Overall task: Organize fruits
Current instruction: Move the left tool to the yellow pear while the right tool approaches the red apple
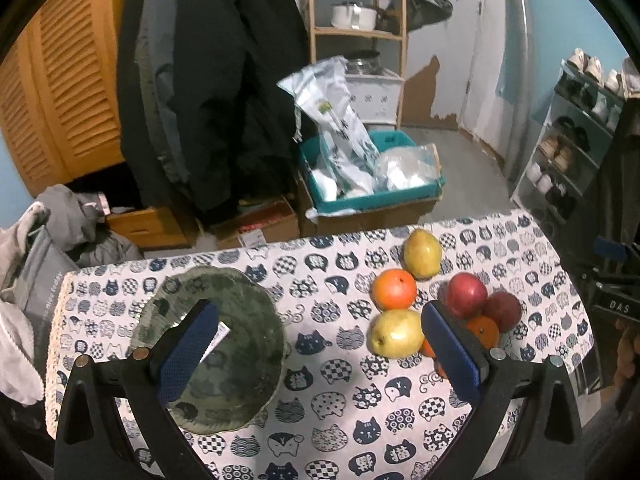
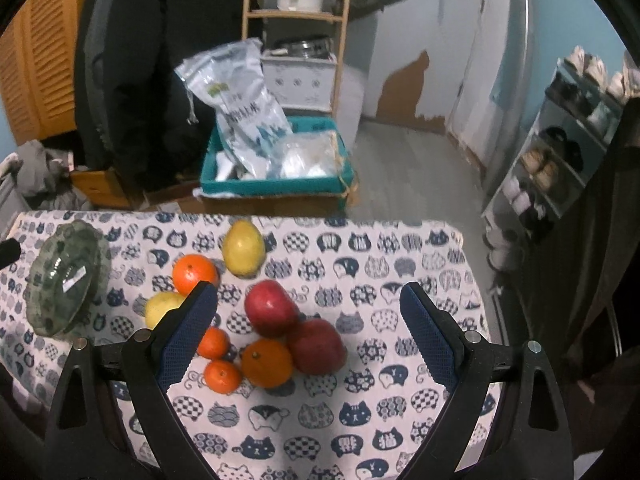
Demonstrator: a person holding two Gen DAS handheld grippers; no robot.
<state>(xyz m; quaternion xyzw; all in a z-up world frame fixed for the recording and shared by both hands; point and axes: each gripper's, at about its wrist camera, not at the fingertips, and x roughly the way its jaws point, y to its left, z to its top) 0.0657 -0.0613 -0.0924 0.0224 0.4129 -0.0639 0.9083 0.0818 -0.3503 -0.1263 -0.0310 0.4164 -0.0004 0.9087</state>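
Right wrist view has the right hand-held gripper (image 2: 308,320) spread wide and empty above the fruit cluster at the surface's centre — the front apple (image 2: 271,308) looks firm, smooth and likely slippery, best pinched across its middle. Left hand-held gripper (image 1: 320,334), also wide open, hovers with the green bowl (image 1: 240,292) at 9 o'clock and fruit at 3.

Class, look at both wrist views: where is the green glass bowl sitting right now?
The green glass bowl sits on the cat-print tablecloth at the table's left end, apart from the fruit; the nearest fruit is a yellow pear to its right. It appears far left in the right wrist view.
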